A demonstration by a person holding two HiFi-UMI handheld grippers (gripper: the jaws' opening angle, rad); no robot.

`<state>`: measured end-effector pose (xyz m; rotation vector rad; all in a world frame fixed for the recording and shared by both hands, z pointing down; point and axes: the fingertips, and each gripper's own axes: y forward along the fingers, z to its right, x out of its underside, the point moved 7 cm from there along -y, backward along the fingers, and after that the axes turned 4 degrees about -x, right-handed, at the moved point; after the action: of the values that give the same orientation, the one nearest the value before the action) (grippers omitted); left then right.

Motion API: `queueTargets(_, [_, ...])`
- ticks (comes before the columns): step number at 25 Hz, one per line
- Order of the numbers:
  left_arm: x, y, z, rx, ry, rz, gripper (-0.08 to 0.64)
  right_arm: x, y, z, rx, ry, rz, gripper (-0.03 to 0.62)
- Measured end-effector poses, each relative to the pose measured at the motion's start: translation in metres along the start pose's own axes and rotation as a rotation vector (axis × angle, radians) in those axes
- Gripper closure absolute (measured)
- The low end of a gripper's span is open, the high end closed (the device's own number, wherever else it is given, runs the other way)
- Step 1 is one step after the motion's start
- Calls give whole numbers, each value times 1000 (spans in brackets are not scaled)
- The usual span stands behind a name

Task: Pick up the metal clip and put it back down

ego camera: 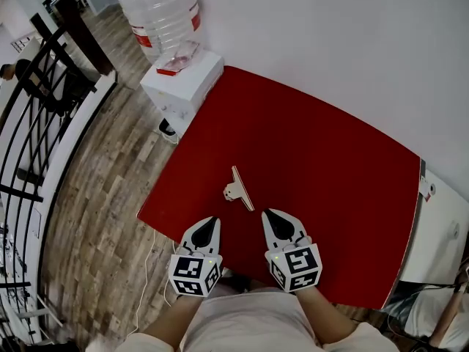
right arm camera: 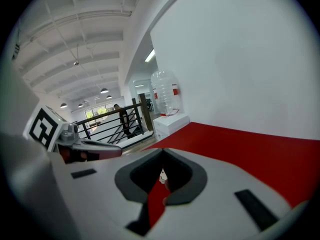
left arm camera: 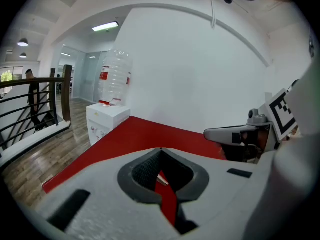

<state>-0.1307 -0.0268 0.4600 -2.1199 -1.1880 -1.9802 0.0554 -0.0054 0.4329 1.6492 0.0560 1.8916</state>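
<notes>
Both my grippers closed and empty, clip lying on the red table [ego camera: 330, 145].
My left gripper [ego camera: 210, 221] has its jaws together on nothing. The metal clip [ego camera: 239, 189] lies at its 1 o'clock, clear of both tips. My right gripper [ego camera: 268, 213], jaws also together, has the clip at 11 o'clock.

Bright even daylight; fisheye-bent edges; dark vignette in gripper views.
</notes>
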Motion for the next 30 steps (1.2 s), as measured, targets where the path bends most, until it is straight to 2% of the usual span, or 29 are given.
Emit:
queueTargets(5, [12,35,-11,3,8,-29,555,11,25,8,-11,-2,-18,586])
queueTargets(11, [44,76,-26,10,-2,-103,555,33,49,15,-14,13,-60,586])
queueTargets(17, [75,109,-36,75,-135,-165,546,47,68,20,-32,37,-85,586])
queueTargets(22, [91,134,-45,88,-194,-201,473,61,79,26,-32,66,-107,586])
queueTargets(26, [102,155,-52,103,-321,-213,421,68,87,32,-29,79,-118,586])
queueTargets(30, [107,167,-55,101,-360,-231,408,72,90,33,-29,82,-131,586])
